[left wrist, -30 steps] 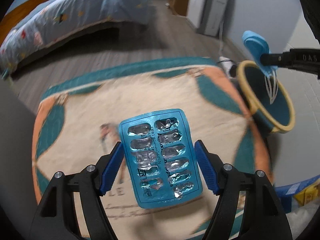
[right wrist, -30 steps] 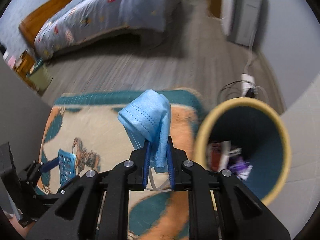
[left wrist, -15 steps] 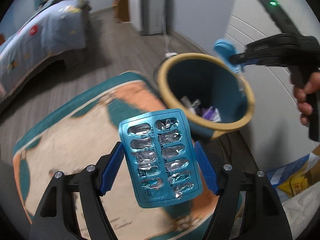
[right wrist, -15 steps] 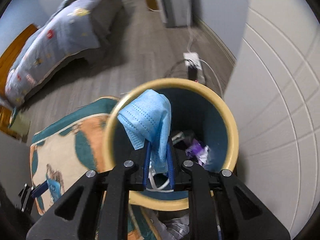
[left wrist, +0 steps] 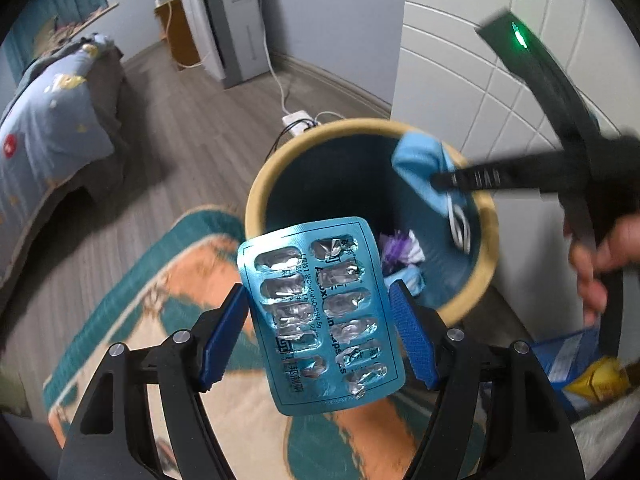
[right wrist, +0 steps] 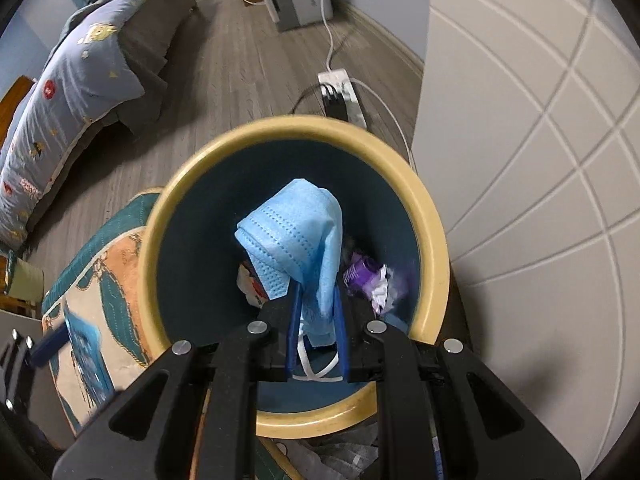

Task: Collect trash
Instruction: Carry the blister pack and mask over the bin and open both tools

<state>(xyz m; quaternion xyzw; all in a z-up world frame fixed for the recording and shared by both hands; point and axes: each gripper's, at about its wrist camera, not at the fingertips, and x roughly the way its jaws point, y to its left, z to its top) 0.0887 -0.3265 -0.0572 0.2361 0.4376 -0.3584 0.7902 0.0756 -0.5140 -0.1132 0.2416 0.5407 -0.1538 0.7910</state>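
Observation:
My left gripper point(left wrist: 320, 320) is shut on an empty blue blister pack point(left wrist: 320, 312), gripped by its long edges, held over the rug just short of the bin's near rim. The round bin point(left wrist: 276, 168), yellow-rimmed with a dark teal inside, holds purple and white scraps point(left wrist: 400, 248). My right gripper point(right wrist: 316, 320) is shut on a crumpled blue face mask point(right wrist: 296, 236), hanging over the bin point(right wrist: 432, 240) opening with its white ear loops dangling. In the left wrist view the mask point(left wrist: 420, 164) sits above the bin's far side, and a hand point(left wrist: 592, 264) holds the right tool.
A patterned teal and orange rug point(left wrist: 152, 292) lies left of the bin. A white tiled wall point(right wrist: 540, 160) stands right behind it. A power strip point(right wrist: 340, 92) with cables lies on the wood floor beyond. A bed point(right wrist: 68, 92) is far left, with bags point(left wrist: 588, 372) at the lower right.
Both grippers swung from over the rug toward the bin. The mask now hangs inside the rim's outline, lower than before. The blister pack now overlaps the bin's near rim.

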